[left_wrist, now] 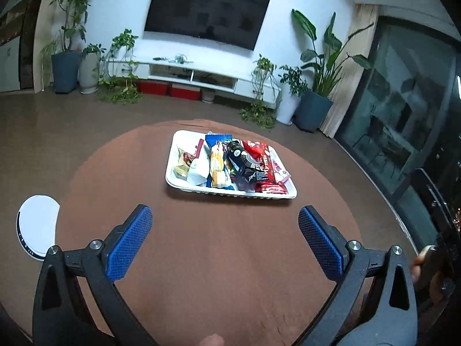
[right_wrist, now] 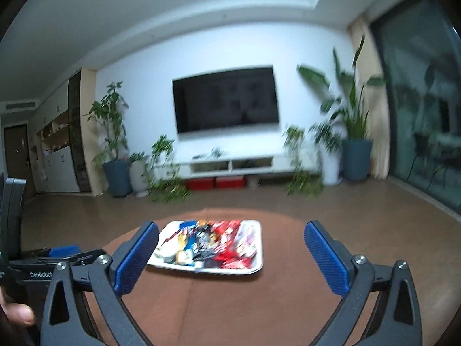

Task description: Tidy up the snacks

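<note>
A white tray (left_wrist: 176, 155) full of snack packs sits on the round brown table (left_wrist: 207, 259). In it are a red pack (left_wrist: 263, 158), a black pack (left_wrist: 245, 164), a yellow pack (left_wrist: 216, 164) and small wrapped sweets (left_wrist: 184, 161). My left gripper (left_wrist: 224, 222) is open and empty, well short of the tray. My right gripper (right_wrist: 232, 236) is open and empty, also short of the tray (right_wrist: 259, 230); that view is blurred. The left gripper shows at the left edge of the right wrist view (right_wrist: 62, 252).
A white round object (left_wrist: 37, 227) sits off the table's left edge. Beyond the table are the floor, a wall TV (left_wrist: 206, 11), a white cabinet (left_wrist: 201, 75), potted plants and a glass door (left_wrist: 409, 109) at right.
</note>
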Demonstrator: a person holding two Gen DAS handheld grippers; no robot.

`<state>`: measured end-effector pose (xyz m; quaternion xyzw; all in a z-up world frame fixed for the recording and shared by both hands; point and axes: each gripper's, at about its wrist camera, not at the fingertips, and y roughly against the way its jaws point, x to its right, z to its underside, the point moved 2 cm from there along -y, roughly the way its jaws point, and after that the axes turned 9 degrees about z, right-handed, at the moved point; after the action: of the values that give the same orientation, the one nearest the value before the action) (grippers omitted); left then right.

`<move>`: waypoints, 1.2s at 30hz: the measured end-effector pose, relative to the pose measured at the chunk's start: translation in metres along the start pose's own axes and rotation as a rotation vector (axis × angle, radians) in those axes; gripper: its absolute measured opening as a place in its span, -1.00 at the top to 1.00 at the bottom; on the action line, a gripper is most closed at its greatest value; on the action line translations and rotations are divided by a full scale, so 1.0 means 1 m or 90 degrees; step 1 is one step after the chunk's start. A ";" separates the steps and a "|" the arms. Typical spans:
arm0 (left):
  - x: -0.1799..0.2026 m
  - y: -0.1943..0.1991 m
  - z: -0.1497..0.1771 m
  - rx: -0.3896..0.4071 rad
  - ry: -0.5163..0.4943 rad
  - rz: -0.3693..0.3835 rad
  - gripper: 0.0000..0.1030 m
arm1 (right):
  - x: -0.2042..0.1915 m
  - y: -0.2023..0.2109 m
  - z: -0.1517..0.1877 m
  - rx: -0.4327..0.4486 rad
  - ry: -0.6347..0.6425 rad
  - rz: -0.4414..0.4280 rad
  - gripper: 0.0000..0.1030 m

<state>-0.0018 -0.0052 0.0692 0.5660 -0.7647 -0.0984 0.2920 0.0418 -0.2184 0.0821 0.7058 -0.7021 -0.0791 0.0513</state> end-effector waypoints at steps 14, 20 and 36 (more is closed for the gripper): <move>0.042 0.082 0.045 0.029 -0.054 -0.163 -1.00 | -0.005 0.056 0.012 -0.028 0.024 -0.012 -1.00; 0.040 0.089 0.065 -0.010 -0.046 -0.199 -0.99 | -0.011 0.062 0.015 -0.052 0.026 -0.009 -1.00; 0.024 0.063 0.077 -0.044 -0.034 -0.181 -1.00 | -0.037 0.055 0.046 -0.135 0.078 -0.013 -1.00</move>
<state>-0.1002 -0.0197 0.0449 0.6552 -0.6806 -0.1796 0.2742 -0.0203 -0.1797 0.0482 0.7071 -0.6780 -0.1099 0.1678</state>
